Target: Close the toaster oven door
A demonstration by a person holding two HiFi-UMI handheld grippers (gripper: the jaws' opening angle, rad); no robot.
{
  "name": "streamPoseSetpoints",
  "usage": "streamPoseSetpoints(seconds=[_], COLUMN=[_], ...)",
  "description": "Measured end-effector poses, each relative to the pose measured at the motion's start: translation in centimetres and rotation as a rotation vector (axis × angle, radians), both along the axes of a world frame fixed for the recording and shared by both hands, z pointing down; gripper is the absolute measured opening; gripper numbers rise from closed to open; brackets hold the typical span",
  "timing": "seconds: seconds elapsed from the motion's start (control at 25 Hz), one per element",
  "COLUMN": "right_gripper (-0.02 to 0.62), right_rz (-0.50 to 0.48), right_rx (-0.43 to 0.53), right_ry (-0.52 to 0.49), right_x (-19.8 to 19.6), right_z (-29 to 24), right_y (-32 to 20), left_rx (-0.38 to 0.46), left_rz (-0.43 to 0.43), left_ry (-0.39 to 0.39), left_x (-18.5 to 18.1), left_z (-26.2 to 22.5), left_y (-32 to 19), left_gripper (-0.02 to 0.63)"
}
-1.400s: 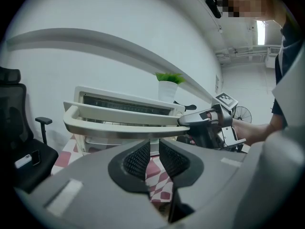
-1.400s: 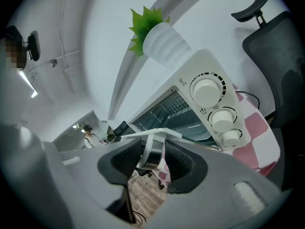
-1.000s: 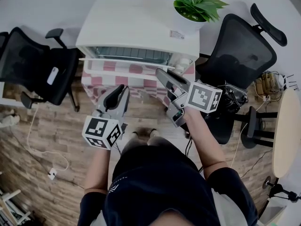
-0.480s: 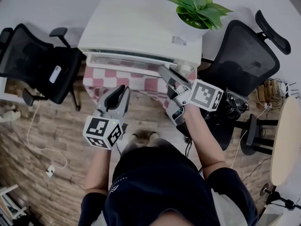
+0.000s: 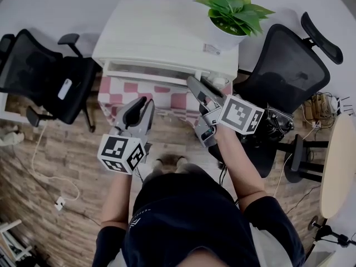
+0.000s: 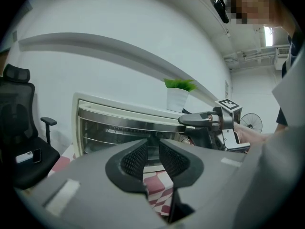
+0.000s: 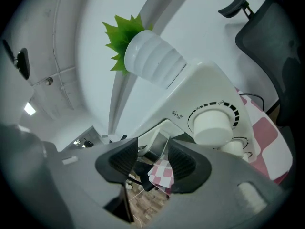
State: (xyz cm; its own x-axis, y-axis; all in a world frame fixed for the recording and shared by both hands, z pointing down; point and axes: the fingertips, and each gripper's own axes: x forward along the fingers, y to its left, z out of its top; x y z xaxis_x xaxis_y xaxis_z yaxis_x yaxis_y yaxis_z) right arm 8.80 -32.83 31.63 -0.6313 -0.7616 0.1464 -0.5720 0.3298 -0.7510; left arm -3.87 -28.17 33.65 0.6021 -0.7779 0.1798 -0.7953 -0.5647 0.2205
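Toaster oven door raised, both tools in front of it

The white toaster oven [image 5: 167, 35] sits on a surface [image 5: 119, 90] covered in red-and-white check, with a potted plant [image 5: 233, 10] on its right rear corner. Its glass door [image 6: 124, 128] stands up against the oven front, though whether it is fully latched cannot be told. The right tool [image 5: 194, 85] is at the door's right end, below the white dial [image 7: 214, 120]. Its jaws have just been opening and now stand wide, pressing on nothing, with only the door's edge and the cloth showing beyond the gap. The left tool [image 5: 140, 103] hangs before the lower left of the oven, apart from it, its jaws narrowly parted and empty.
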Motion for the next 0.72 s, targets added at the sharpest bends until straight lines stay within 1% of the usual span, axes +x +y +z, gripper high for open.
streamPoseSetpoints(seconds=[0.12,0.36,0.48,0.6,0.72], right_gripper=[0.198,0.191,0.187,0.168,0.146], right_rz=[0.013,0.030,0.054,0.065,0.071], right_rx=[0.022,0.041,0.055,0.071,0.088], right_ry=[0.044,0.077,0.118,0.134,0.157], right_x=[0.1,0.1,0.5,0.4,0.2], right_z=[0.0,0.0,0.1,0.1,0.0], right_y=[0.4,1.4,2.0,2.7,3.5], left_rx=[0.006,0.006,-0.003,-0.007,-0.010], left_rz=[0.009,0.023,0.022,0.019,0.011], left_ry=[0.002,0.010,0.012,0.013,0.031], left_x=[0.0,-0.2,-0.5,-1.0,-1.6], left_z=[-0.2,-0.6,-0.8,-1.1,-1.6], left_y=[0.1,0.2,0.4,0.8,1.0], left_gripper=[0.078,0.077,0.063,0.044,0.018])
